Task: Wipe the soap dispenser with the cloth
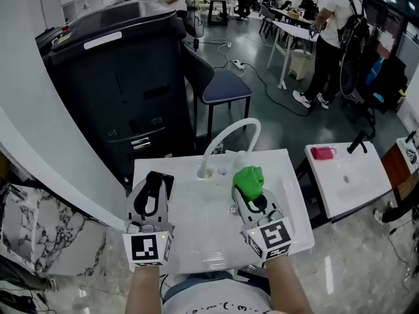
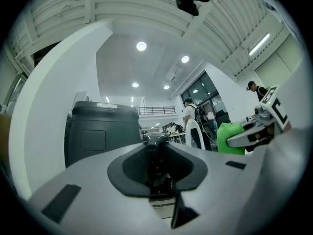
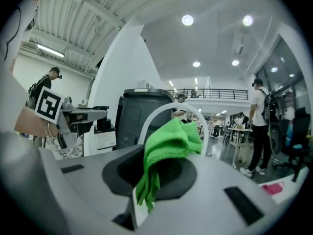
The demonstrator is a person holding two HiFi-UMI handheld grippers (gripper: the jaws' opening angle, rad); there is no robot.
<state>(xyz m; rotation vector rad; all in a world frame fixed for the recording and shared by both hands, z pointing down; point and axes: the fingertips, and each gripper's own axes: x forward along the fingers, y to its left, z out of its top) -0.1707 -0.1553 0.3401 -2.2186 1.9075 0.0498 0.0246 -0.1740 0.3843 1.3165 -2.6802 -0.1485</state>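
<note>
In the head view my left gripper (image 1: 154, 187) is shut on a black soap dispenser (image 1: 163, 180) over the left side of the white sink (image 1: 196, 244). The left gripper view shows the dispenser's black pump head (image 2: 155, 141) and white label between my jaws (image 2: 159, 180). My right gripper (image 1: 252, 198) is shut on a bunched green cloth (image 1: 249, 180) over the sink's right side, apart from the dispenser. In the right gripper view the cloth (image 3: 168, 143) hangs from my jaws (image 3: 156, 175), and the dispenser (image 3: 103, 133) shows at the left.
A white curved faucet (image 1: 229, 133) rises at the sink's back edge between the grippers. A tall dark bin (image 1: 118, 90) and a blue chair (image 1: 222, 87) stand behind. A second white sink (image 1: 347, 182) with a red item (image 1: 322, 152) is at the right. People stand far back.
</note>
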